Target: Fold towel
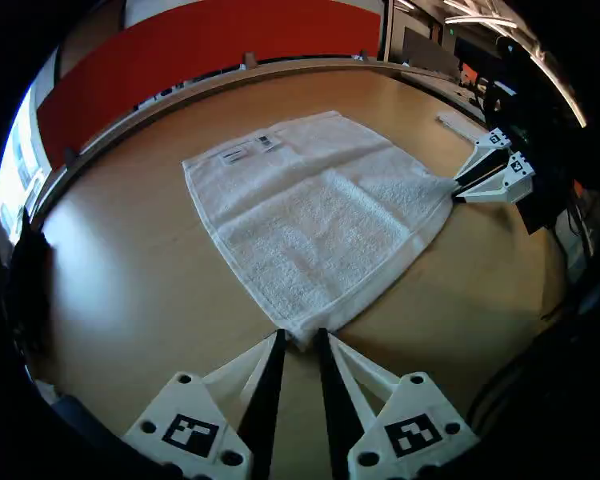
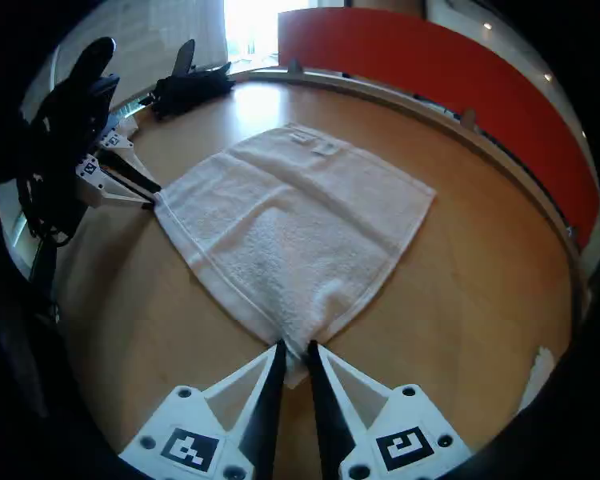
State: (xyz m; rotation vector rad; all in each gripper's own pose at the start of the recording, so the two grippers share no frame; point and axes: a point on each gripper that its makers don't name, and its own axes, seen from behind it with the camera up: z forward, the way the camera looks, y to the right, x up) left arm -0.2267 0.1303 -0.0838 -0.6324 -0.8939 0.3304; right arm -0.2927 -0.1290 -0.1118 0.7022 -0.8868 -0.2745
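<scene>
Lying flat on the round wooden desk [image 1: 140, 264] is one white towel [image 1: 316, 216], spread open, with two small labels [image 1: 248, 150] near a far edge. Two grippers hold it. The left gripper [image 1: 300, 336] has its fingers [image 1: 270, 384] nearly closed, pinching the towel's near corner between them. The right gripper [image 2: 294, 348] pinches the neighbouring corner the same way, with only the cloth between its fingers. One red panel [image 1: 220, 40] stands behind the desk.

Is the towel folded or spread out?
Spread out. The towel lies flat on the table, all four corners apart; left tongs and right tongs each pinch one corner.
</scene>
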